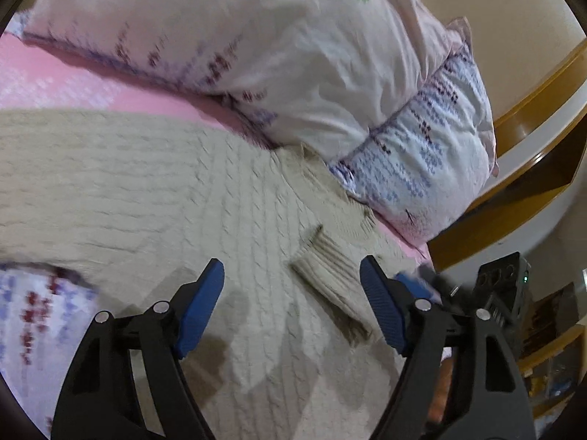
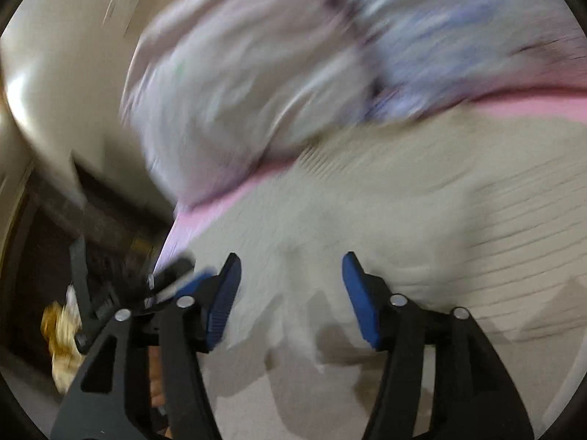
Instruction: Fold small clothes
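Knitwear fills the ground under both tools: a beige cable-knit sweater lies spread on the pink bedsheet, mostly flat. Left gripper hovers over it with jaws wide apart and nothing held; a sleeve already lies across the body, its ribbed cuff just ahead of and between the fingers, nearer the right-hand one. Beyond the tool, a pale pillow rests against the sweater's far edge. Right gripper also stands wide open and empty, close over the knit, with the sheet's edge off to its left; that view is blurred, so finer folds cannot be told. Judging by this, one sleeve is folded in; the other sleeve and the body folds appear left.
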Available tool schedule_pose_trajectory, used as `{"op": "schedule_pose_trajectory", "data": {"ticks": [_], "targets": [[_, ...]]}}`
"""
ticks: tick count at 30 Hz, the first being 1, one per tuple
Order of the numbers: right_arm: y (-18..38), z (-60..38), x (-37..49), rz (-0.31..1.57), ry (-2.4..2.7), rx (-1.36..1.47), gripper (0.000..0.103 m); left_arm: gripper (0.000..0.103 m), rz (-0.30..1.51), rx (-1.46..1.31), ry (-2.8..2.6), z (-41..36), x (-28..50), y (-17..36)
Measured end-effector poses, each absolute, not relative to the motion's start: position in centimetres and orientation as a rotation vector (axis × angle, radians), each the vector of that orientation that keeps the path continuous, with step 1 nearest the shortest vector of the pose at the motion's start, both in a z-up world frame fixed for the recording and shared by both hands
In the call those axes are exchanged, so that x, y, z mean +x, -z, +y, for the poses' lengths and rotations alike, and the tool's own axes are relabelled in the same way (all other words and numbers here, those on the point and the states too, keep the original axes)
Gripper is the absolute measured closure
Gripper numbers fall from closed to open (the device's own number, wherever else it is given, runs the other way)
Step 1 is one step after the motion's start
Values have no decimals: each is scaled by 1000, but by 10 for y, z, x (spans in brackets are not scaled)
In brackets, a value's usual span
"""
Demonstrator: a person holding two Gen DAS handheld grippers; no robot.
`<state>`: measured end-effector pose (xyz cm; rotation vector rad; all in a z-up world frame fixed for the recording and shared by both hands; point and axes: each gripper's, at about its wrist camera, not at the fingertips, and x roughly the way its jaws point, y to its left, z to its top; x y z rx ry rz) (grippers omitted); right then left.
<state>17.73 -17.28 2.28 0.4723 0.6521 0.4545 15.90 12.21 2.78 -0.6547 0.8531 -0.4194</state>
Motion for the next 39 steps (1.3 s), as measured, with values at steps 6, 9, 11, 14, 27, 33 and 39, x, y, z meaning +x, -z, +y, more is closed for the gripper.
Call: {"op": "schedule_pose_trajectory", "data": {"ticks": [6,9,11,14,27,33,39], "targets": [[-29,-184,163,647,-425,380,44,31,944,-672,450,98,174,-11],[-21,-189,164,646,-410,408,44,40,1023,-701,458,83,183,0],[-17,-192,166,649,-404,432,44,40,1045,-720,456,77,187,3],[-13,-207,161,644,-385,452,44,47,1047,-801,476,71,196,2],[-32,-297,158,534,-82,483,44,95,779,-1024,343,124,196,-12],[-13,-339,183,601,69,503,47,95,827,-945,223,133,181,4],[9,-345,202,689,70,495,56,95,852,-929,216,134,180,12]]}}
